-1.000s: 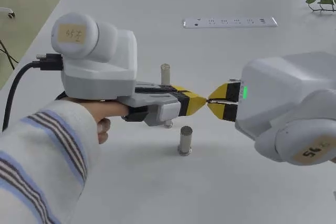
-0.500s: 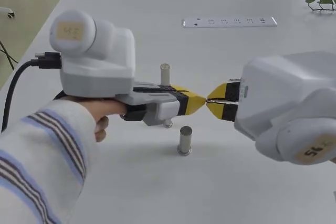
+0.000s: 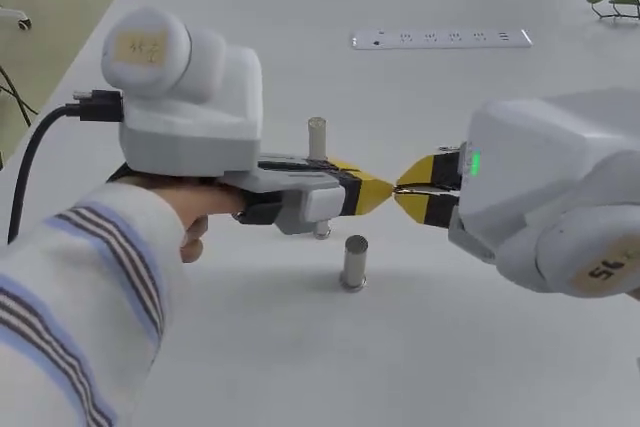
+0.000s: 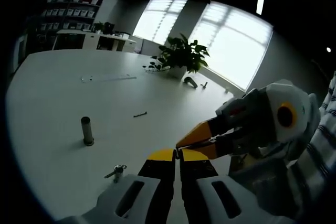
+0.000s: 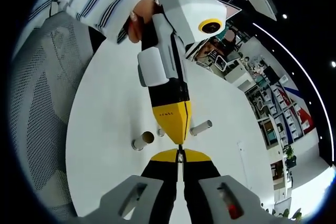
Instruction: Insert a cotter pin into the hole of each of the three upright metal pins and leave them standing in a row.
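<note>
You hold the left gripper (image 3: 378, 194) and right gripper (image 3: 404, 190) level, tip to tip above the table (image 3: 300, 367), both with jaws closed. The rear pin (image 3: 317, 137) and front pin (image 3: 353, 262) stand upright. The third pin (image 3: 321, 232) is mostly hidden under the left gripper, and anything pinched at the tips is too small to tell.

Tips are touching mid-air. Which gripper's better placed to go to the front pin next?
Right, likely: the right gripper faces the front pin, which is ahead of its tips. The left gripper points past it, and its body overhangs a second pin.
</note>
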A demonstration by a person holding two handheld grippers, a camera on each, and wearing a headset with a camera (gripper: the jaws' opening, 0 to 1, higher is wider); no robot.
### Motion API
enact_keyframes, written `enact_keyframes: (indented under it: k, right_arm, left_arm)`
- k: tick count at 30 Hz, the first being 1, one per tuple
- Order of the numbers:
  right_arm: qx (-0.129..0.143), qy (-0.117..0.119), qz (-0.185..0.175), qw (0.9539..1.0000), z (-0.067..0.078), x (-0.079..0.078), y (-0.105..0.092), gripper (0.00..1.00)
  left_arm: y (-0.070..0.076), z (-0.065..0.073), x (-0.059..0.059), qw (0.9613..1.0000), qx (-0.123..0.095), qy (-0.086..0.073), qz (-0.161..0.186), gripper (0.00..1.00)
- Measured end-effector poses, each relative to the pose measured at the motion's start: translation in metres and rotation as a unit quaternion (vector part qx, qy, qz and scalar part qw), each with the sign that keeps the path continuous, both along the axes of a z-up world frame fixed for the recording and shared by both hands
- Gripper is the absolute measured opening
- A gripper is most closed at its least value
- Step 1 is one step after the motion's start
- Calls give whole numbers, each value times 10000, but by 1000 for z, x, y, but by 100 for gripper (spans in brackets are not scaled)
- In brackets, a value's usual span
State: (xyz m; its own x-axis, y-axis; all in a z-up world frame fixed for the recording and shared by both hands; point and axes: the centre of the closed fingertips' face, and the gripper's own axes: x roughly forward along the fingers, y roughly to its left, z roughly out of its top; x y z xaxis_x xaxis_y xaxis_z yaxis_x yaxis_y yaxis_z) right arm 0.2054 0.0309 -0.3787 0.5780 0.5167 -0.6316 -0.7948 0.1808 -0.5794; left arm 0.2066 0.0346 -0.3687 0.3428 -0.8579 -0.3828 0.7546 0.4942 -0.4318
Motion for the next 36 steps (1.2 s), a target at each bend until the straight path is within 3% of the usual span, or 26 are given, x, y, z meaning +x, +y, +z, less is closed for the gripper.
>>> enact_keyframes:
  k: [1,8,11,14,22,28,31,34,36]
  right_arm:
    - [7,0,-12,10000,0,0,0,0]
    - [-50,-62,117,9999,0,-2,0,0]
    - [59,109,122,9998,-3,-6,1,1]
    - [128,108,110,9998,-3,-6,0,5]
    - [302,236,-52,9992,-2,-4,-6,13]
    - [486,465,-137,9976,-1,-3,-12,15]
    - [590,651,-165,9960,-2,-2,-14,15]
    - [677,730,-156,9949,-1,-1,-15,14]
    - [857,955,-192,9915,-2,-2,-14,16]
  left_arm:
    - [0,1,-1,9999,-55,117,47,0]
    - [2,2,0,9999,-61,28,108,0]
    - [3,3,1,9998,-102,32,154,0]
    - [5,3,2,9997,-114,68,184,0]
    - [10,4,6,9997,-121,-12,197,0]
    - [11,9,4,9997,-133,-200,111,0]
    - [13,14,7,9985,-136,-515,138,0]
    - [12,20,6,9971,-189,-729,77,0]
    - [14,21,8,9962,-189,-848,15,0]
